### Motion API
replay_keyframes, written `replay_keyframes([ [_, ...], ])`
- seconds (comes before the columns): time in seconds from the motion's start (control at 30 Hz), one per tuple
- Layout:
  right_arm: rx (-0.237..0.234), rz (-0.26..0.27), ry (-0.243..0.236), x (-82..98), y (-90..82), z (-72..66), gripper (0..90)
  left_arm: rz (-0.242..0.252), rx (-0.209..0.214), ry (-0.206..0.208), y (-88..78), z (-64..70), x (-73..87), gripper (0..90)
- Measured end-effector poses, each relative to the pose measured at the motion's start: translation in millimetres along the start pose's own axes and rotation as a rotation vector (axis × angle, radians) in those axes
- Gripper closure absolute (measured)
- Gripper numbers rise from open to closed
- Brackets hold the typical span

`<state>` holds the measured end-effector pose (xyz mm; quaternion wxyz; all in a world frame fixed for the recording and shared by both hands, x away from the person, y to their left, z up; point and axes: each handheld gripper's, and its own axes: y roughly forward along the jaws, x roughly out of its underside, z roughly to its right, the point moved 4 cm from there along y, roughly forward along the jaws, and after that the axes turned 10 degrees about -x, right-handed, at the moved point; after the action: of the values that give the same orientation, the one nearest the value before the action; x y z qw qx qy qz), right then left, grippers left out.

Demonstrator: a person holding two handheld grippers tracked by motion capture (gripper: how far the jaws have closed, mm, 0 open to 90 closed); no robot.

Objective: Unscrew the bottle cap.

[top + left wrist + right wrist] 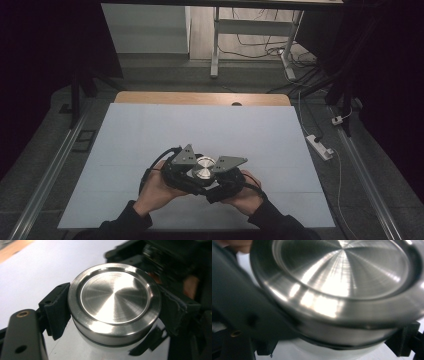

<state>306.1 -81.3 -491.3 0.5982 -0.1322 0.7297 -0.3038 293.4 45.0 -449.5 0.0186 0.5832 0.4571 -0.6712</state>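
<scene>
A round container with a brushed-metal lid [204, 167] and a white body [75, 341] is held just above the white table sheet [200, 125], near its front. My left gripper [113, 307] is shut on the lid [113, 293], its black pads [58, 307] pressing the rim on both sides. From the other side, my right gripper [319, 341] is shut around the white body [332, 351] just under the lid [342, 270]. In the high view the grippers' grey plates [186, 156] [227, 162] flank the lid, with a hand behind each.
A bare wooden strip of the table [200, 98] runs along its far edge. On the floor beyond it are a white desk frame [215, 45] with loose cables and a power strip [320, 146] at the right. Metal rails [45, 180] flank the table.
</scene>
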Motion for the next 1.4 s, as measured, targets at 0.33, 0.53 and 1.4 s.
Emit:
replay_keyframes([
  [0.33, 0.043, 0.018, 0.045, 1.4, -0.1, 5.5, 15.3, 0.038, -0.007, -0.057, -6.0, -6.5, -4.4, 8.1],
  [0.53, -0.026, 0.016, -0.002, 0.7, -1.2, 1.1, 15.2, 0.024, 0.157, 0.081, -14.2, -19.9, 3.8, 3.7],
  [1.4, 0.001, -0.014, -0.007, 1.6, 4.4, -3.9, 15.3, 0.04, 0.047, -0.057, -6.3, -7.8, -4.7, 19.2],
])
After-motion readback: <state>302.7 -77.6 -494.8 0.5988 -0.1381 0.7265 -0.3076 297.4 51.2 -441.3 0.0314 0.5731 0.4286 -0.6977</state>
